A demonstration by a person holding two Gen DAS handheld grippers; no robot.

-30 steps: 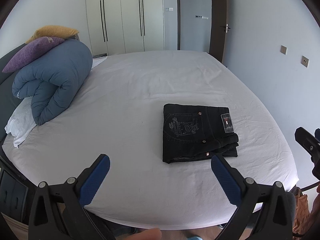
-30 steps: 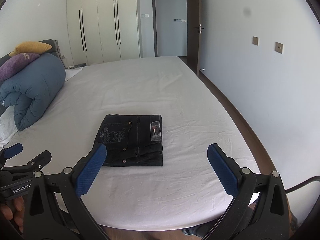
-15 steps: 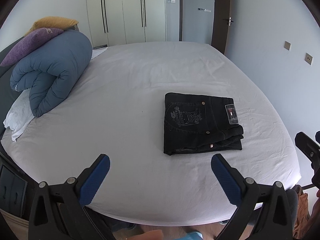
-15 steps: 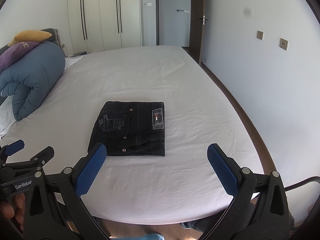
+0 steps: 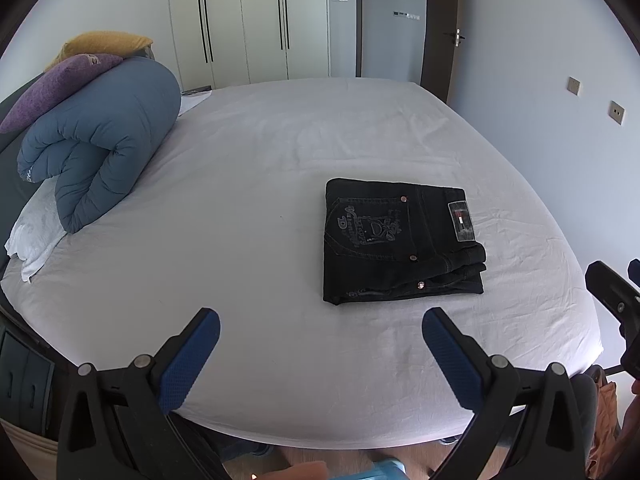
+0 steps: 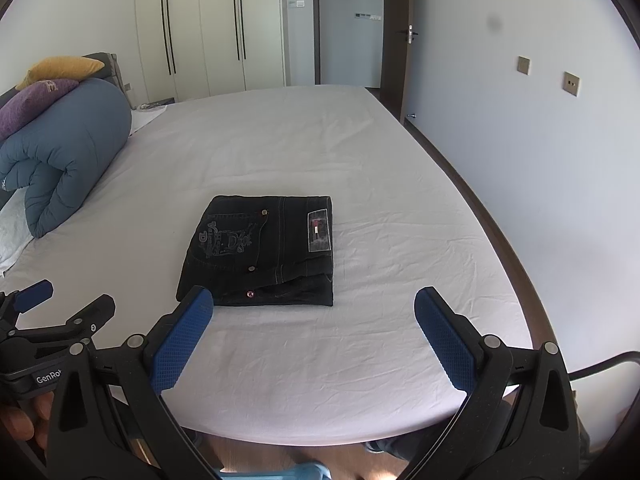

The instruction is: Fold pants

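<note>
Pants: the black pants [image 5: 400, 240] lie folded into a compact rectangle on the near right part of the bed [image 5: 260, 152], back pocket and waist label facing up, layered edges stacked at the near right corner.
Progress: I judge the folding done; the bundle looks square and flat, and I see no leg or hem sticking out.
Left to do: at most a tidy of the near right corner, where the layers splay a little; otherwise nothing that I can see.
My left gripper: the left gripper [image 5: 320, 354] hangs over the near edge of the bed with its blue pads spread wide and nothing between them, near the pants but apart from them.
My right gripper: the right gripper [image 6: 314, 330] is likewise released and bare, held just short of the near edge of the pants; its left pad overlaps the bundle's near left corner in view, and I cannot tell whether it touches.
Around: a rolled blue duvet [image 5: 100, 144] sits far left with a purple pillow [image 5: 60, 84] and a yellow pillow [image 5: 104, 42] on top, well apart from the pants.
Background: white wardrobe doors [image 5: 248, 20] and a dark door [image 6: 394, 40] stand beyond the far side of the bed.
In the way: nothing lies between my grippers and the pants; the sheet there is bare, lightly creased.
</note>
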